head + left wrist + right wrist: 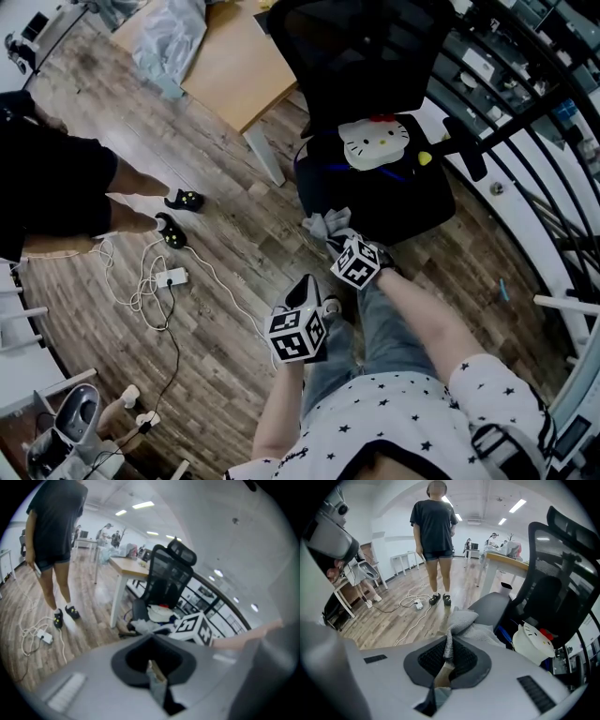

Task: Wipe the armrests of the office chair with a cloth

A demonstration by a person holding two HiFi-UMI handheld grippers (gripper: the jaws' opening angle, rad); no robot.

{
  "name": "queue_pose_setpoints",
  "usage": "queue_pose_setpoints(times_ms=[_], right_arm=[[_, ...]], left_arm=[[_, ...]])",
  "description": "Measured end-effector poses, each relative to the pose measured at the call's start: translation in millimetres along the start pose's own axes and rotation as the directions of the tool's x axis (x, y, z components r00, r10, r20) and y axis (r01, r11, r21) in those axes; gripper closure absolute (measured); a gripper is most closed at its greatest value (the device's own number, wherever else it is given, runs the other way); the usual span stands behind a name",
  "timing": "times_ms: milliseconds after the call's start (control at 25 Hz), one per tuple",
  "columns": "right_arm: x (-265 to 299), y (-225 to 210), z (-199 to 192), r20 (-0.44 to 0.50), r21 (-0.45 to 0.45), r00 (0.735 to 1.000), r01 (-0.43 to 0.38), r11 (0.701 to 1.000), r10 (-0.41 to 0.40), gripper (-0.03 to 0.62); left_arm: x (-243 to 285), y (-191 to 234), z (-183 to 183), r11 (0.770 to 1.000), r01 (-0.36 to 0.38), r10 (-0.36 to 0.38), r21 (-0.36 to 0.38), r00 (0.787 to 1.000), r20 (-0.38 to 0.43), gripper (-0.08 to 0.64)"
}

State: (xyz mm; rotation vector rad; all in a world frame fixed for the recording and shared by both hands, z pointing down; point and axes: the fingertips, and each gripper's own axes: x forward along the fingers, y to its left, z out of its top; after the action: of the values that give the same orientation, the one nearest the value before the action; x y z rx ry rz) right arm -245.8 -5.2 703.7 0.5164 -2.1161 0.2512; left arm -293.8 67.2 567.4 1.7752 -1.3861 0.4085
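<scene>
Clamped on just a thin fold of the cloth [461, 620], the right hand-held gripper [447, 657] could lose it when rubbing the armrest [490, 605]; the left hand-held gripper [154, 673] is closed, empty.

Head view looks steeply down; all three share the chair [361, 56]

My left gripper [306, 289]: held near, jaws pressed together, nothing between them. My right gripper [345, 244]: farther out, slightly right, jaws pinching a fold of grey cloth [461, 621]. My forearms: both bare, reaching forward, close together.
</scene>
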Motion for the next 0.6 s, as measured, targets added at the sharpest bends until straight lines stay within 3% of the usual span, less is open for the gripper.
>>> queue_pose_setpoints(times_ms=[240, 600], right_arm=[[-19, 9, 7, 0.038, 0.022, 0.999, 0.028, 0.999, -0.029, 0.566], [-77, 24, 30, 0.178, 0.123, 0.979, 0.081, 0.989, -0.102, 0.566]], left_arm=[[-13, -1, -3, 1.000, 0.021, -0.021, 0.017, 1.000, -0.001, 0.554], [-32, -1, 8, 0.996, 0.056, -0.058, 0.067, 0.998, 0.021, 0.554]])
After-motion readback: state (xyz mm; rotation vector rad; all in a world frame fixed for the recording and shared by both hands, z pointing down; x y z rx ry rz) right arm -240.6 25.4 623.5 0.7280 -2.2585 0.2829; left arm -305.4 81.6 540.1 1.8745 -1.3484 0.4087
